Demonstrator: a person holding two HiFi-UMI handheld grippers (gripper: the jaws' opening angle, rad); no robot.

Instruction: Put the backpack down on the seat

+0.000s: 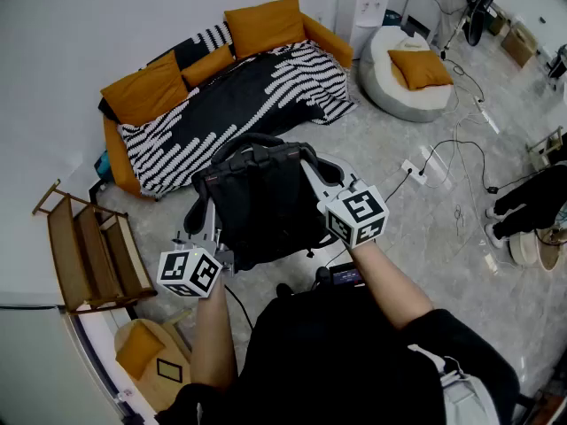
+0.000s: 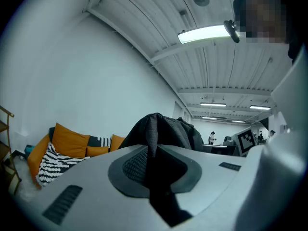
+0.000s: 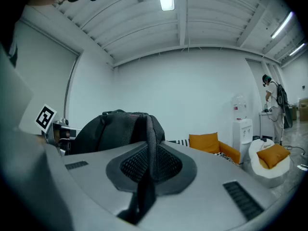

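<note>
One black backpack (image 1: 261,204) hangs upright between the two grippers, over a chair (image 1: 330,172) whose armrests (image 1: 198,207) show on either side of it. It hides the seat, so I cannot tell whether its bottom touches.

The left gripper (image 1: 215,248) has its jaws nearly together, pinching a black strap (image 2: 156,177) that runs up from between the pads to the bag. In the left gripper view the backpack (image 2: 163,131) bulks just beyond the jaws of that gripper (image 2: 154,170).

The right gripper (image 1: 324,204) does likewise. Its jaws are all but closed on a mesh-backed strap (image 3: 147,177), and the backpack (image 3: 115,129) rises just past the tips of the gripper (image 3: 148,170). Both grippers point about level.

Behind the chair stands a sofa (image 1: 326,39) with orange cushions (image 1: 263,25) and a black-and-white striped blanket (image 1: 266,87) spread across it. To its right are a water dispenser (image 1: 361,7) and a white beanbag (image 1: 403,96) bearing another orange cushion. A wooden shelf (image 1: 84,251) stands at the left, and cables (image 1: 461,158) trail over the floor at the right.
</note>
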